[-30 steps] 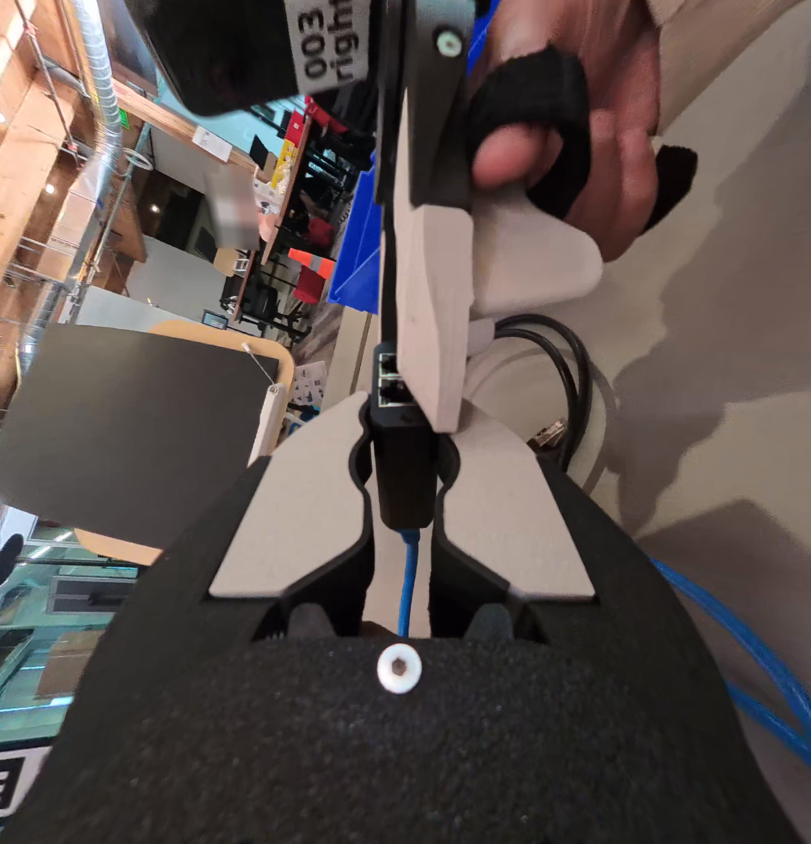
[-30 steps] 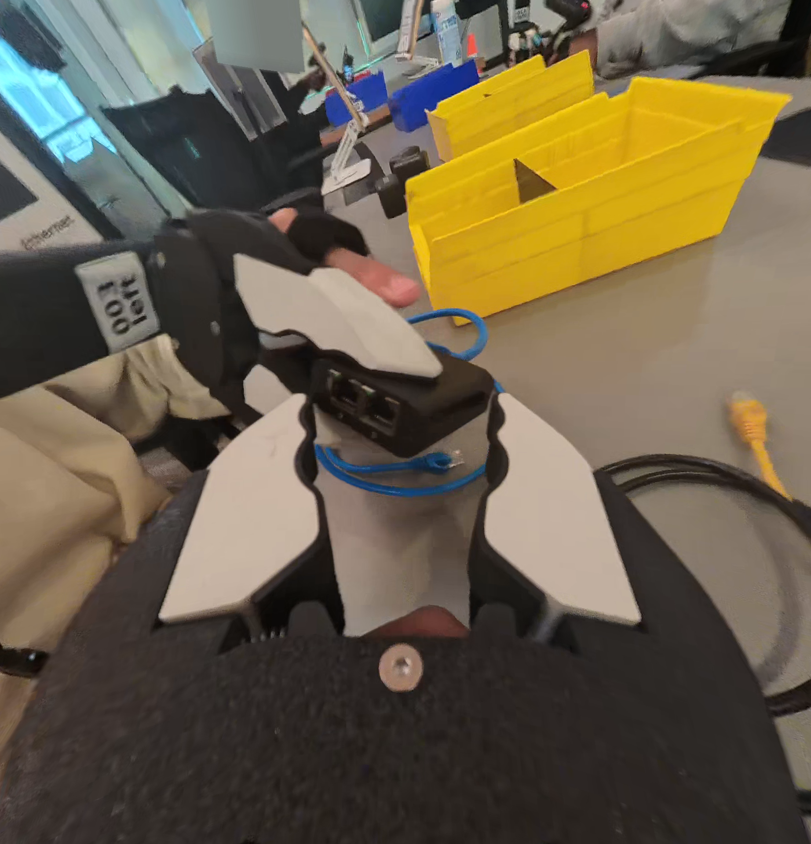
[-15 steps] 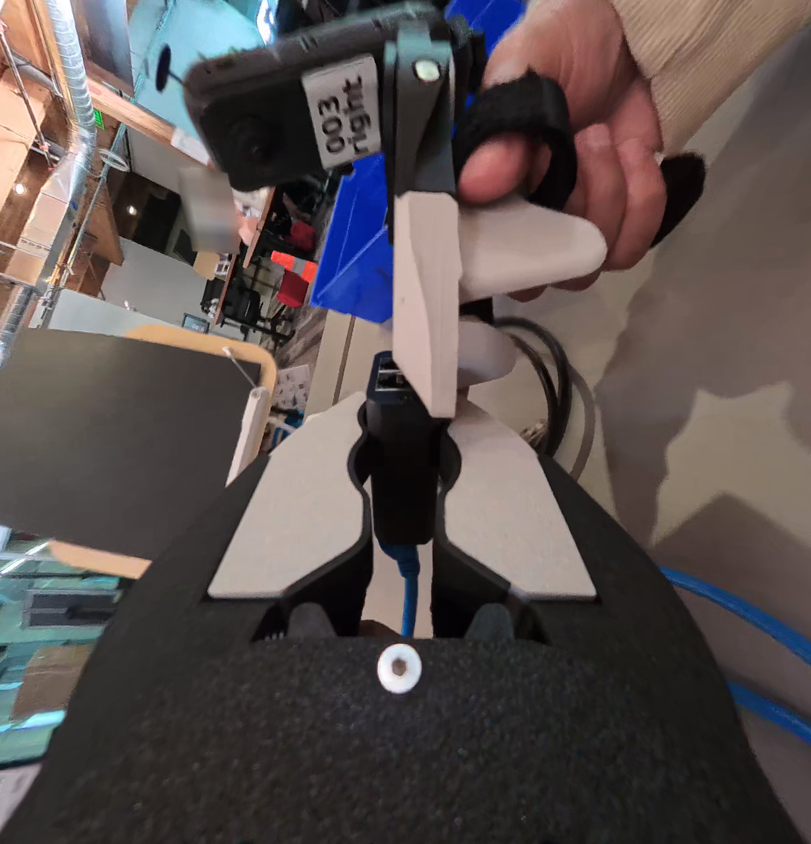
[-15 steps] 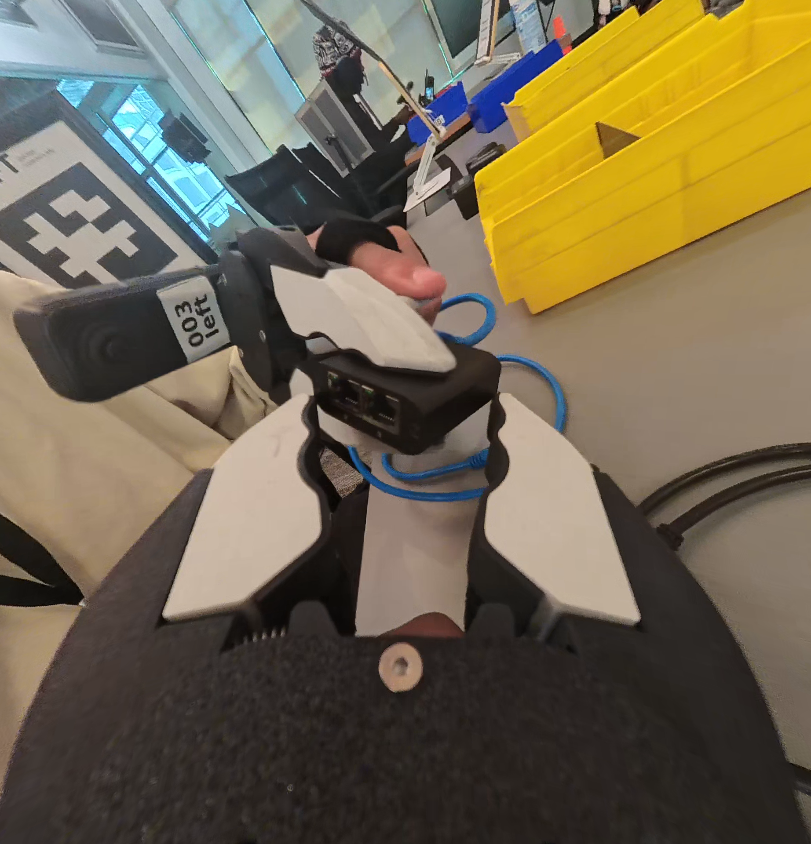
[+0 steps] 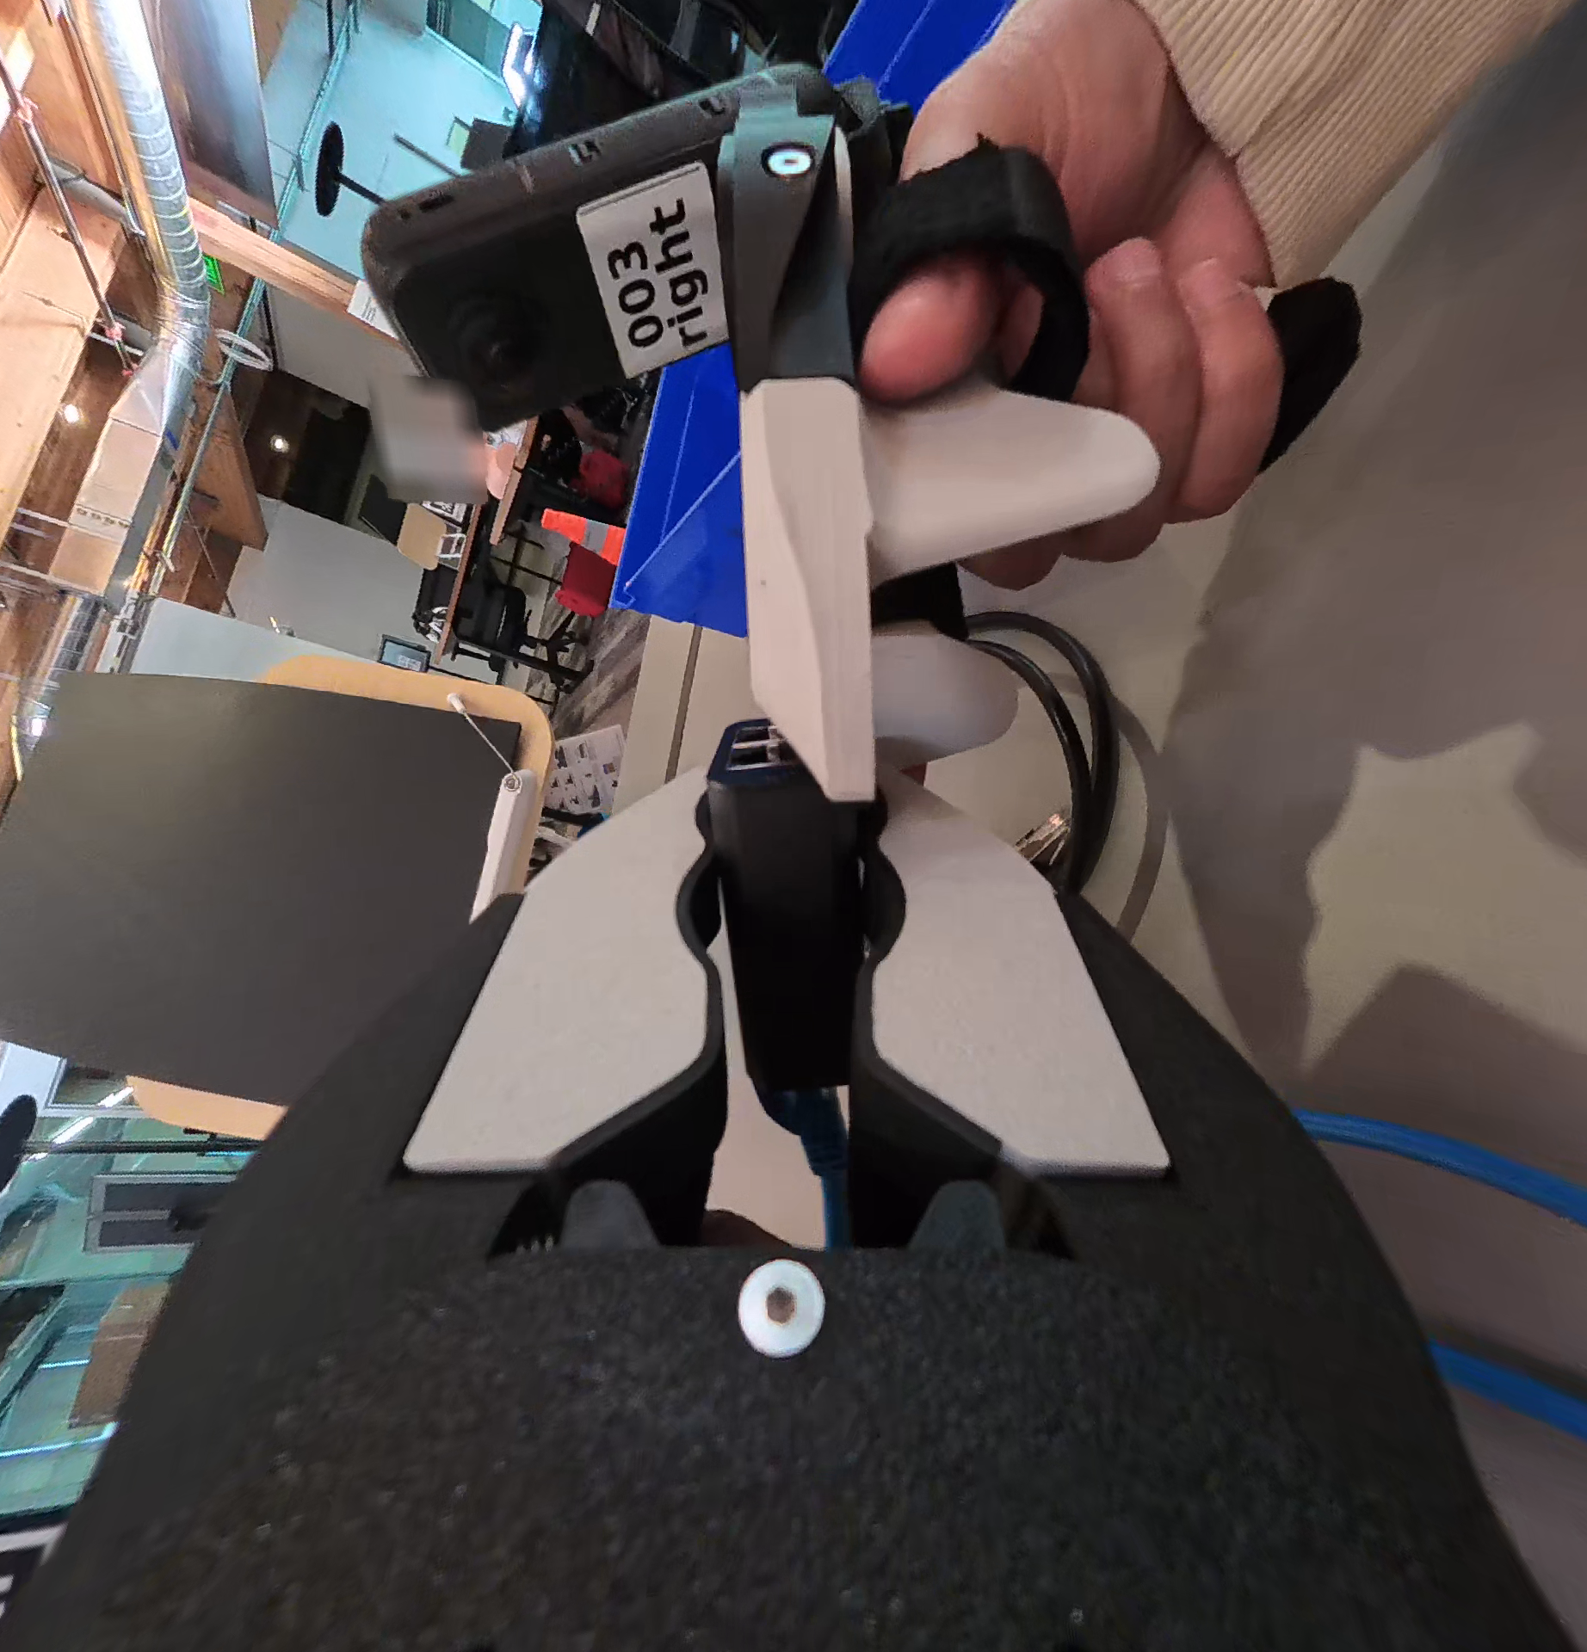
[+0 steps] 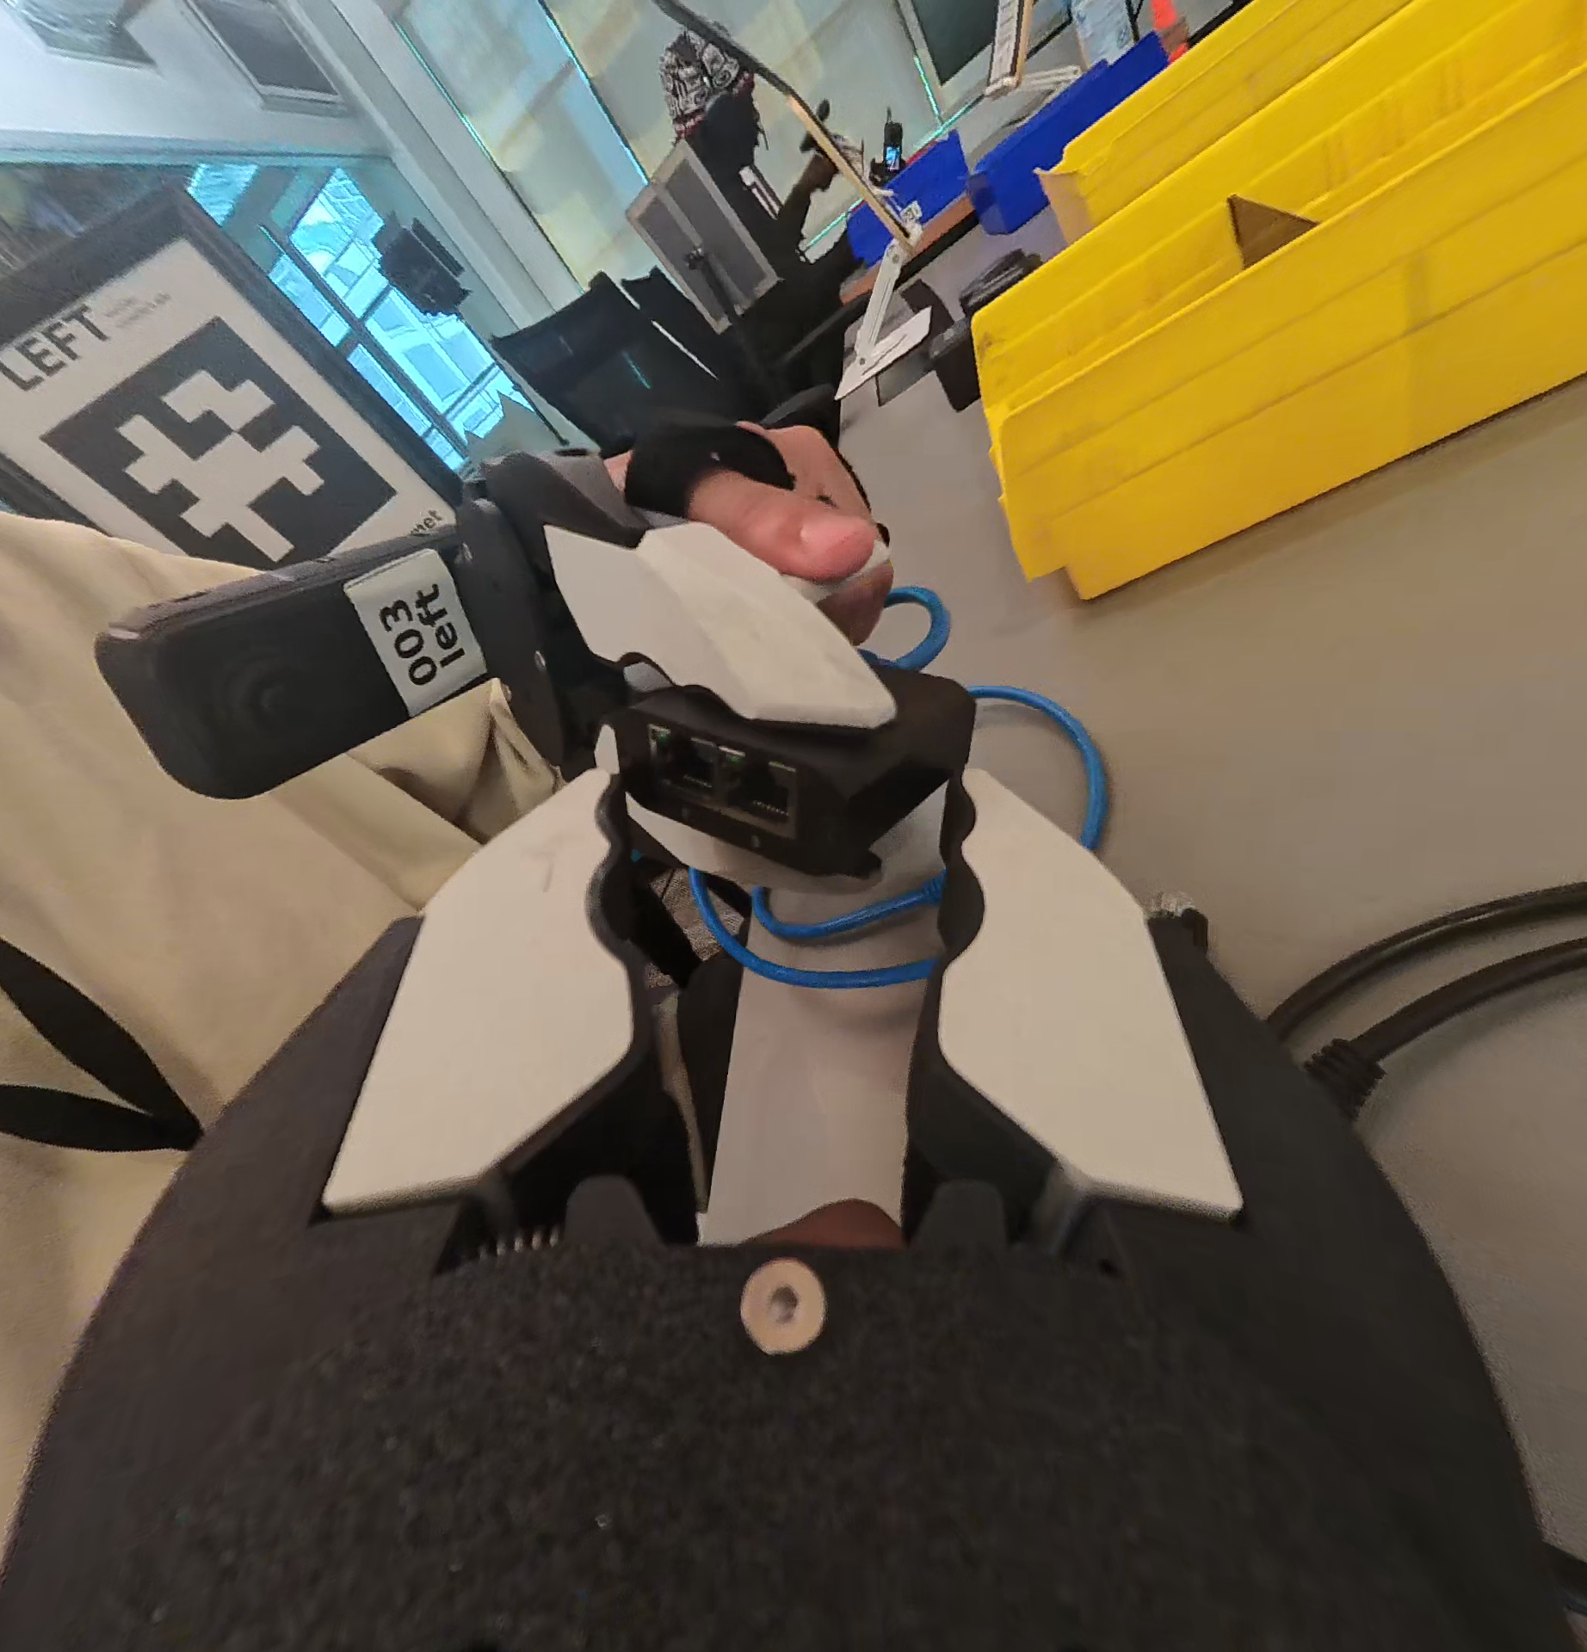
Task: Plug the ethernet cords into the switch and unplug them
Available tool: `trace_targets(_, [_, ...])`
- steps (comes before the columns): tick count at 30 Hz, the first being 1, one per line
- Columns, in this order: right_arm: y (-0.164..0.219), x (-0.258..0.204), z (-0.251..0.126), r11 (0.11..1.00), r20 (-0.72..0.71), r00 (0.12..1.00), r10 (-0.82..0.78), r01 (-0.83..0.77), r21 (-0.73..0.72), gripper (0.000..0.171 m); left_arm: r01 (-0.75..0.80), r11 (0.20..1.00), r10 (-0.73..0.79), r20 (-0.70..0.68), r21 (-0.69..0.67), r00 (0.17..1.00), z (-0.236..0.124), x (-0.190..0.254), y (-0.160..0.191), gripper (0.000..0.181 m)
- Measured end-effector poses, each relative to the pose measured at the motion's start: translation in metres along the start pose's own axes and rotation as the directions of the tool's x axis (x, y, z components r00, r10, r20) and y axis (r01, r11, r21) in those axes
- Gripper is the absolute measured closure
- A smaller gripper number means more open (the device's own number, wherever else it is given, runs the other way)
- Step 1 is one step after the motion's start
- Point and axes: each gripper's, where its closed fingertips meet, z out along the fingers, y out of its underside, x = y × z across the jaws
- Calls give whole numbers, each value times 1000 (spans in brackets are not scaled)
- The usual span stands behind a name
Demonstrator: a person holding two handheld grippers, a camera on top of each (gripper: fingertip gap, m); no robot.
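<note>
Left gripper: your left gripper (image 5: 790, 858) is clamped on the small black plastic network switch (image 5: 785, 930), one pale finger on each flat side, so the box sits edge-on in the left wrist view.

Switch: it's held up off the grey desk (image 6: 1308, 697), not resting on it. From the right wrist view the same switch (image 6: 772, 778) shows its port face, two sockets side by side, both empty as far as I can see.

Blue cord: the thin blue ethernet cord (image 5: 821, 1153) goes into the near end of the switch, the end closest to your left gripper's body. In the right wrist view the blue cord (image 6: 861, 948) hangs in loops under the switch and trails over the desk behind it.

Right gripper: your right gripper (image 6: 785, 858) has its fingers spread apart with nothing pinched; the switch sits just past the tips, roughly between them. Can't tell if a tip touches it.

Right hand: your hand (image 5: 1130, 295) is strapped into the handle with black loops.

Other stuff: thick black cable (image 6: 1443, 956) coiled on the desk toward its right side; long yellow plastic bins (image 6: 1308, 358) along the far side of the desk; blue bins (image 6: 915, 192) further back.
</note>
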Motion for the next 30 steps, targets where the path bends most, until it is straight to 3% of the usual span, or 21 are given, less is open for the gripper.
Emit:
trace_targets(15, [-18,1,-14,993,-57,997,-46,52,108,119,52,998,-53,38,20,998,-6,-15,2,156])
trace_targets(19, [-30,5,-15,982,-253,958,-134,162,95,113,4,996,4,87,-87,996,2,-18,18,156])
trace_targets(22, [-25,16,-7,971,-419,879,-227,236,-29,107,7,994,3,97,-110,995,6,-16,22,156])
trace_targets(30, [-18,27,-1,984,-479,861,-172,172,-44,111,-8,992,24,124,-124,992,6,-18,25,156])
